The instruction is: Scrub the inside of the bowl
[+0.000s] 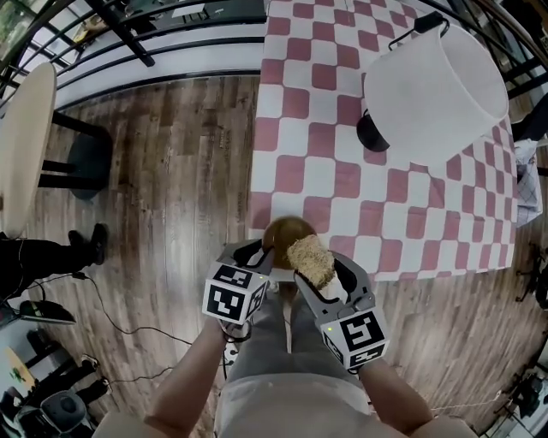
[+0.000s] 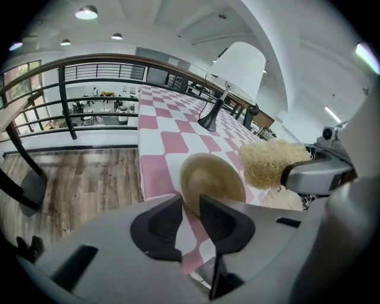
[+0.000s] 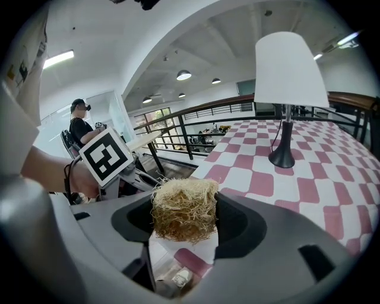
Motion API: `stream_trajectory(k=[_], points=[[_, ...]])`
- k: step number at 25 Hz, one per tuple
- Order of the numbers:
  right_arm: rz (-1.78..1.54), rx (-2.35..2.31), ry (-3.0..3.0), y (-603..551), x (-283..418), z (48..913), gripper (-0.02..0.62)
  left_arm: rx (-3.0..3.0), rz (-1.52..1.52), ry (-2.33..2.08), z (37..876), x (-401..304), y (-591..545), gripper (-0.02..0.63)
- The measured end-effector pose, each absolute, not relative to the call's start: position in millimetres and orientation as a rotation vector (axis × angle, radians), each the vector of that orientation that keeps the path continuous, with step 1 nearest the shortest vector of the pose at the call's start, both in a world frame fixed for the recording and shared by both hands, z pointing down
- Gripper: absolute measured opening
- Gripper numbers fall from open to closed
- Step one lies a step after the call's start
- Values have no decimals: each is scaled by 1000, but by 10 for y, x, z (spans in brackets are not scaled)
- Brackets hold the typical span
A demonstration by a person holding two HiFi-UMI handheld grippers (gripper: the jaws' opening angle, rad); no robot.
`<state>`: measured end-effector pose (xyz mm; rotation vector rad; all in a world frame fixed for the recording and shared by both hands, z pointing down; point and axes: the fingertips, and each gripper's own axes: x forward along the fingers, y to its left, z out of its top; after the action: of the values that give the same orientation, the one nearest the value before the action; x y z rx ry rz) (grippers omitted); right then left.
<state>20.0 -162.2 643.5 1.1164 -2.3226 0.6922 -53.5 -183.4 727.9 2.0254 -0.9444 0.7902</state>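
Pink-and-white checked cloth covers the table (image 1: 342, 175) ahead of both grippers, and a white-shaded lamp (image 1: 437, 94) stands well beyond them. I have the left gripper (image 1: 261, 254) pinching the rim of the brown bowl (image 1: 287, 233), which is tipped up on edge at the table's near border. To its right, the right gripper (image 1: 318, 269) is clamped on a straw-coloured fibrous scrubber (image 1: 312, 259), just beside the bowl's right rim. I cannot tell whether they touch. Wooden floor (image 1: 171, 171) lies to the left gripper's left.

Open-plan studio or office mezzanine; black railing (image 2: 66, 101), wood-plank floor (image 1: 171, 171), checkered tablecloth (image 1: 308, 162), table lamp (image 1: 437, 90), recessed ceiling lights (image 2: 86, 12)
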Motion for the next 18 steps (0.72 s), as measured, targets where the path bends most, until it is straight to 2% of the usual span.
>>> stream_trajectory(k=[2, 4, 11, 18], points=[[709, 1107, -2318, -1582, 200, 6463, 264, 2029, 786, -961, 7304, -527, -1845, 86], [728, 1093, -2325, -1556, 180, 6464, 263, 2054, 784, -977, 7314, -510, -1873, 38], [753, 1119, -2342, -1546, 230, 6397, 263, 2077, 751, -1000, 7260, -426, -1904, 29], [729, 1135, -2405, -1547, 270, 6065, 262, 2122, 647, -1109, 6864, -427, -1979, 25]])
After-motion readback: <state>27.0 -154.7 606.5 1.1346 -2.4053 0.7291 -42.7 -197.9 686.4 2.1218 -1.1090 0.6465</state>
